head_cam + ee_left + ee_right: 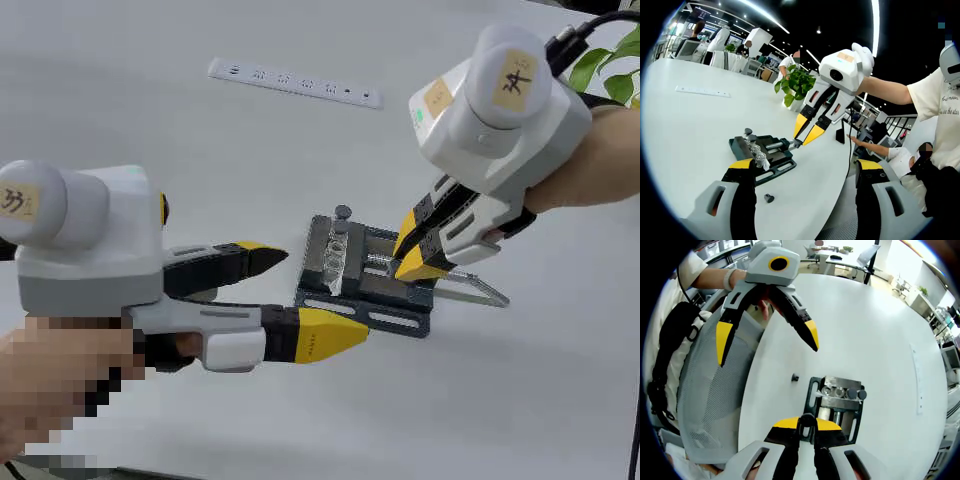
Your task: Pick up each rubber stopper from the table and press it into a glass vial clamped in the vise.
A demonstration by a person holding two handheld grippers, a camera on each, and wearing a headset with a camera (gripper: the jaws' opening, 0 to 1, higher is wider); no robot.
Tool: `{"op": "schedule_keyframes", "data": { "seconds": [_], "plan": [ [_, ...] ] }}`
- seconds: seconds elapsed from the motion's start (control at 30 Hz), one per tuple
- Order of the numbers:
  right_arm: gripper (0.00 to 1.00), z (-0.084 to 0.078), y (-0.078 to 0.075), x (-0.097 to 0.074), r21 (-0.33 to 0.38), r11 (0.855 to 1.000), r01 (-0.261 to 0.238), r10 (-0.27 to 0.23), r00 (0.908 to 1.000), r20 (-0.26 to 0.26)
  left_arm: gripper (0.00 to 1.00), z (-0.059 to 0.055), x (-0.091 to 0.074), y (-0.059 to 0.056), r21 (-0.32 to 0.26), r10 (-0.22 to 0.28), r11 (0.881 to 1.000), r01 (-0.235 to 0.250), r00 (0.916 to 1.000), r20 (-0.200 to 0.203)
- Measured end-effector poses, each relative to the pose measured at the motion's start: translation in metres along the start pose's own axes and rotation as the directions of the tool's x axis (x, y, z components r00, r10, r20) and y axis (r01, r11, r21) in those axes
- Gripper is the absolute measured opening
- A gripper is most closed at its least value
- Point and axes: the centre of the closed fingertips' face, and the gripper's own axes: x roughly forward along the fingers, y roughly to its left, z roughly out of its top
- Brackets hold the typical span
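Left gripper [325,295] hangs low over the white table [250,150], jaws spread wide with nothing between them. In the left gripper view, the target sits between those jaws, nearer the left one: a small dark rubber stopper [769,198], loose on the table near the dark metal vise [777,162]. The right gripper [807,426] hovers at the vise's screw end. Its jaws are drawn nearly together with something dark and rounded between the tips. Whether it is clamped, and whether that thing is a stopper or the screw knob, cannot be told. In the vise stands a row of clear glass vials [832,389], and at the far end two seated dark stoppers [861,396] look already pressed in. The loose stopper should be light, soft and grippy, but apt to tip or roll if nudged. It is best pinched across its sides, narrow end down. The glass is fragile, so any press wants to go straight down the vial, gently.
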Motion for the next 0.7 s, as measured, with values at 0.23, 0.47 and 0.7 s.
{"op": "schedule_keyframes", "data": {
  "seconds": [0.23,0.47,0.7],
  "plan": [
    [0.05,0.001,-0.013,0.005,-0.001,0.999,-0.034,0.034,0.998,-0.054,0.92,-0.01,0.001,0.005,0.132,0.066,0.99,-0.055,0.9947,-0.079],
    [0.05,0.004,-0.031,0.008,0.021,0.999,-0.049,0.051,0.9936,-0.101,0.99,-0.019,0.006,0.001,0.192,0.085,0.979,-0.063,0.9902,-0.111],
    [0.05,0.018,-0.044,0.012,0.063,0.997,-0.041,0.046,0.9963,-0.073,0.99,-0.023,0.006,0.0,0.173,0.078,0.983,-0.056,0.9896,-0.121]
  ]
}}
